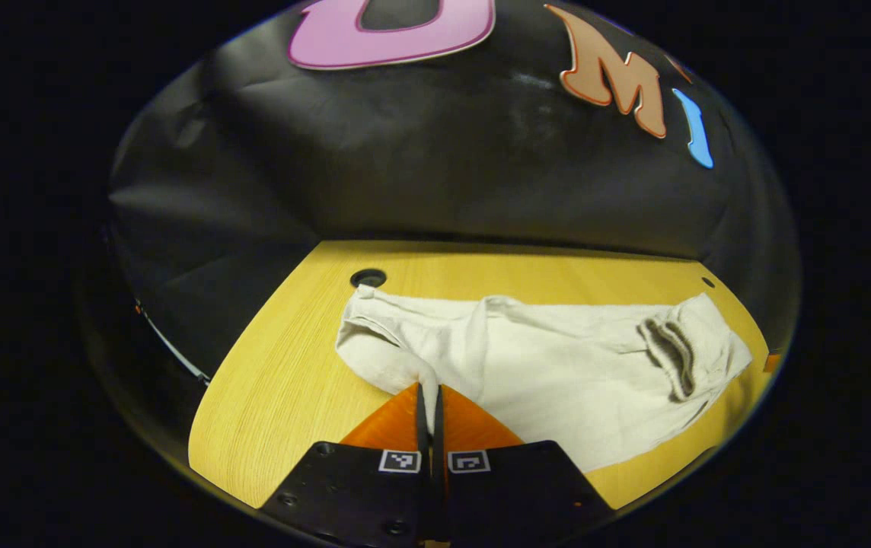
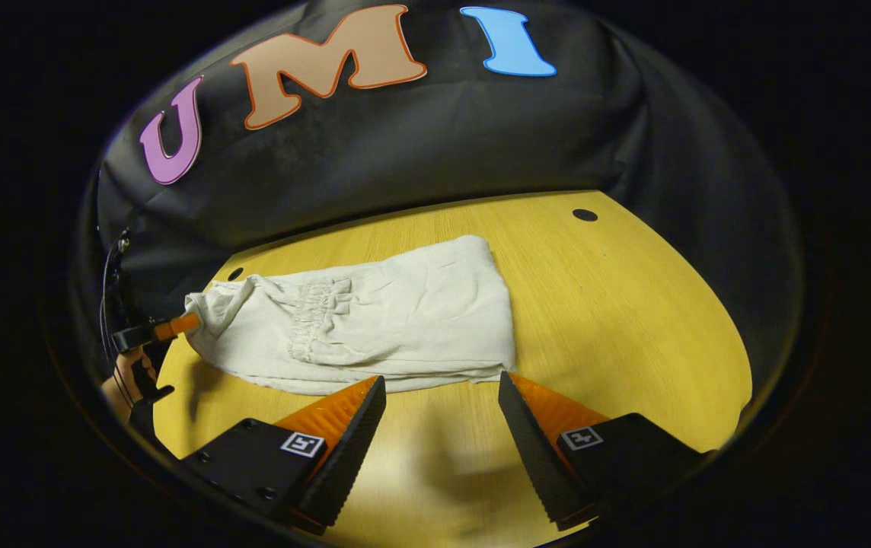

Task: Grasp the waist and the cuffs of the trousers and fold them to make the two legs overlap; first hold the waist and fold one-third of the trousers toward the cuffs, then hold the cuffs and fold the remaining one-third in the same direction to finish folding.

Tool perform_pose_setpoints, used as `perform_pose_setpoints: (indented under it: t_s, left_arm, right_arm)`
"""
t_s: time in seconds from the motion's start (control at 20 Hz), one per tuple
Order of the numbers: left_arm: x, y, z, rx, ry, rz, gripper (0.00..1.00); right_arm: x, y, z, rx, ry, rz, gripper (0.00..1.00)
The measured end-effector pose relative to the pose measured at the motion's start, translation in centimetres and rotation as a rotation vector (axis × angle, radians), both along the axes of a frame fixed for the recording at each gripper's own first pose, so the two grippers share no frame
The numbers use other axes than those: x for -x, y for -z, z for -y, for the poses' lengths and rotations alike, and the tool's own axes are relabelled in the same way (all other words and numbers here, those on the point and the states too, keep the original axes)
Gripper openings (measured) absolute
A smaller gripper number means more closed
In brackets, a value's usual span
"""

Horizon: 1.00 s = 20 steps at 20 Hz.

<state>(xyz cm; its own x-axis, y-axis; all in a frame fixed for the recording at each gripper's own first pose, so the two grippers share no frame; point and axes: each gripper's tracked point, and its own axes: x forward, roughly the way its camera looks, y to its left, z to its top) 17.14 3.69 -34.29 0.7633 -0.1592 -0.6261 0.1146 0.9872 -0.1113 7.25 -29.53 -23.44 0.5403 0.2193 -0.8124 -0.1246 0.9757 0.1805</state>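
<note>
- Left gripper view: the left gripper (image 1: 429, 396) is sitting low over the near side of the tabletop (image 1: 283, 380), pointing at the back wall, with its two fingers squeezed together so there's basically just a sliver between them.
- It's pinching a bit of the near-left edge of the trousers (image 1: 557, 365); a little peak of cloth is getting pulled up right where the tips meet.
- In the right gripper view you can spot that same left gripper (image 2: 180, 326) far off at the left edge, with its tip clamped on the corner of the trousers (image 2: 374, 320), and a hand (image 2: 127, 380) is holding it from below.
- The right gripper (image 2: 443, 399) is hovering just in front of the near edge of the cloth, fingers spread wide apart and gripping nothing; the tips are sitting right by the hem, and I can't tell if they're touching it.
- The trousers are pale, off-white, lying across the middle of the yellow wood tabletop, already folded up into a stubby rectangle-ish bundle with layered edges showing along the near side.
- The cloth is looking pretty wrinkly, with a gathered elastic band (image 2: 317, 316) running across the top layer in the right gripper view.
- In the left gripper view there's a ribbed, greyish folded bit (image 1: 671, 354) sitting on the right-hand end.
- A round cable hole (image 1: 368, 277) in the tabletop is sitting just beyond the far-left corner of the bundle.
</note>
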Motion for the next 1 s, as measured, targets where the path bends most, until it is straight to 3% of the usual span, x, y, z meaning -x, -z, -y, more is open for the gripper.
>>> perform_pose_setpoints:
  t_s: [0.35,0.6,1.0]
  left_arm:
    - [-3.4,-9.2,10.1,0.076,0.071,0.15,0.0]
    - [-4.0,-12.7,16.8,0.106,0.116,0.184,0.0]
    - [-3.9,-16.4,29.4,0.128,0.28,0.22,0.0]
  right_arm:
    - [0.0,-0.9,5.3,-0.026,0.029,0.025,0.97]
    - [-0.1,-1.0,9.8,-0.071,0.096,0.024,0.96]
    - [0.1,-1.2,15.1,-0.08,0.129,0.035,0.96]
